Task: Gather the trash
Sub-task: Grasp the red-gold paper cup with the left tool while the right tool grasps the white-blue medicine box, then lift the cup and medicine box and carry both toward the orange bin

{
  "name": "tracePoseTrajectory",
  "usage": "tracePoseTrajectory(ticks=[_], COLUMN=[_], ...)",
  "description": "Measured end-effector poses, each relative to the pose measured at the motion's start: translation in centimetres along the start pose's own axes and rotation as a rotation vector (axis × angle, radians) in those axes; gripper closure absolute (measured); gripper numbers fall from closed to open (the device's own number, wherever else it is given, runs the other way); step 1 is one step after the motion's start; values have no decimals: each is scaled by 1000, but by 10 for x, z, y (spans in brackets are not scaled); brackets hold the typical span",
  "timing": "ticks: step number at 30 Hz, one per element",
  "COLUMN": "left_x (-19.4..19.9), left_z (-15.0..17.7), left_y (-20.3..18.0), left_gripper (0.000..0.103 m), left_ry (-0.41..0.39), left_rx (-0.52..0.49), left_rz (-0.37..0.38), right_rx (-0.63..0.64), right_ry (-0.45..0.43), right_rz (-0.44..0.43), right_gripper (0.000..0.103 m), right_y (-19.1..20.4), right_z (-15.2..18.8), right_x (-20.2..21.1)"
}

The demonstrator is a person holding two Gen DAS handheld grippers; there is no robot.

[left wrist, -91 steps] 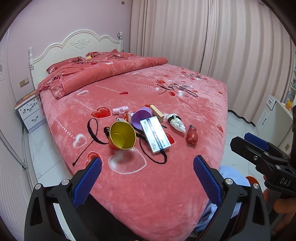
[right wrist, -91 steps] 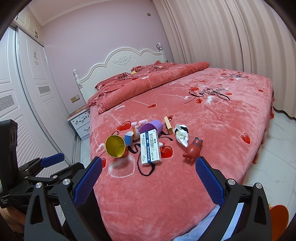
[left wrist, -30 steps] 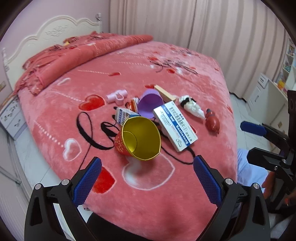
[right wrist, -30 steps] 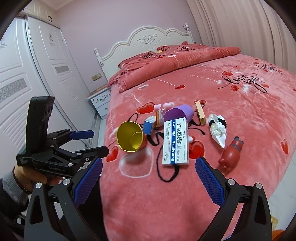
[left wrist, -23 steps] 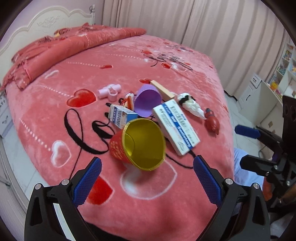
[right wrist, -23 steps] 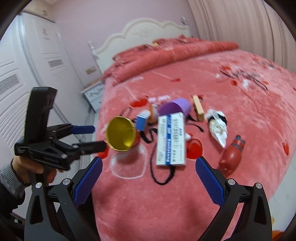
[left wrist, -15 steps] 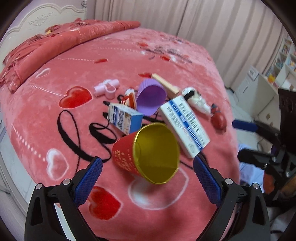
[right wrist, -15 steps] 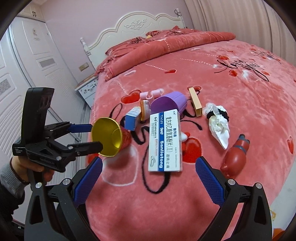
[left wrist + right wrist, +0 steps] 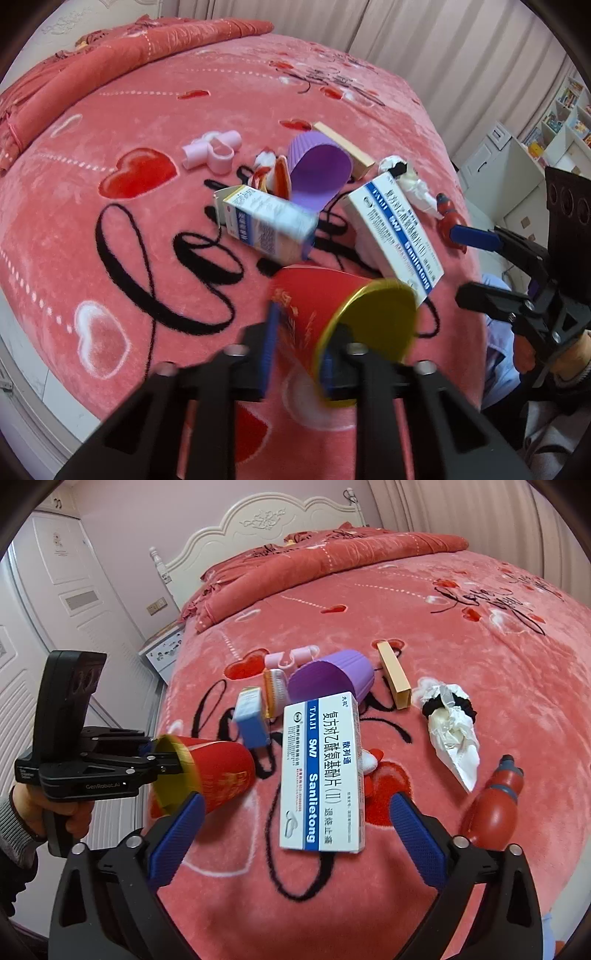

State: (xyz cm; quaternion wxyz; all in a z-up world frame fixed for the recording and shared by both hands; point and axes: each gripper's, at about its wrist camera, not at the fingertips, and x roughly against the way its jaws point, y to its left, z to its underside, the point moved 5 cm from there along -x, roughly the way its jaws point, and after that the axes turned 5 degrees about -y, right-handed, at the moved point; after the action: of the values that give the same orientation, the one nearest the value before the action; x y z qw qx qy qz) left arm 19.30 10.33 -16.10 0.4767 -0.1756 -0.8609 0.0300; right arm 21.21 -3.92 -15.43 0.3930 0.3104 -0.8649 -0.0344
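Note:
A red paper cup with a gold inside lies on its side on the pink bed, seen in the left wrist view (image 9: 343, 314) and the right wrist view (image 9: 214, 771). My left gripper (image 9: 295, 350) is shut on the cup's rim, one finger inside and one outside; it also shows in the right wrist view (image 9: 166, 764). My right gripper (image 9: 295, 830) is open and empty, above a large white and blue medicine box (image 9: 321, 775). A small blue and white box (image 9: 266, 221), a purple cup (image 9: 317, 173) and a crumpled tissue with a black hair tie (image 9: 450, 723) lie nearby.
A red squeeze bulb (image 9: 495, 805), a tan wooden block (image 9: 393, 675), a pink plastic clip (image 9: 214, 151) and a small orange and white item (image 9: 275, 690) lie on the bed. A bedside cabinet (image 9: 162, 650) and white wardrobe doors stand to the left. Curtains hang beyond the bed.
My left gripper moved down to the red cup and shut on its rim; the cup has turned. My right gripper moved closer over the large medicine box and stays open.

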Motion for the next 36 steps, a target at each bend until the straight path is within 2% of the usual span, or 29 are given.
tracePoseTrajectory(ticks=[3,5,7,10,11,12,13,17,21,26,36], left_x=[-8,-8,-7,-8,-9,-8,-8,-12,-12,-4,32], left_z=[7,9,9,11,11,11,12,13,13,13,11], left_y=[0,0,0,3,4,4,4,4,3,-1,-36], left_gripper=[97,97,97,97,98,98,98,98,98,98,98], left_ry=[35,33,27,28,27,24,21,15,-1,-26,-73], left_rx=[-26,-31,-33,-19,-17,-14,-11,4,19,33,-5], left_rz=[-15,-13,-8,-3,-3,0,4,11,17,15,-5], right_rx=[29,47,57,81,83,79,65,31,-31,-58,-29], right_ry=[24,38,42,63,71,76,87,84,78,63,12], right_rz=[40,71,83,107,110,104,89,55,-20,-52,-99], right_gripper=[16,17,24,28,31,42,44,45,46,46,46], right_y=[0,-1,-2,-3,-4,-5,-7,-14,-17,-18,-1], right_z=[1,2,4,7,8,9,10,13,13,11,14], right_x=[-14,-22,-27,-35,-38,-40,-42,-40,-37,-26,32])
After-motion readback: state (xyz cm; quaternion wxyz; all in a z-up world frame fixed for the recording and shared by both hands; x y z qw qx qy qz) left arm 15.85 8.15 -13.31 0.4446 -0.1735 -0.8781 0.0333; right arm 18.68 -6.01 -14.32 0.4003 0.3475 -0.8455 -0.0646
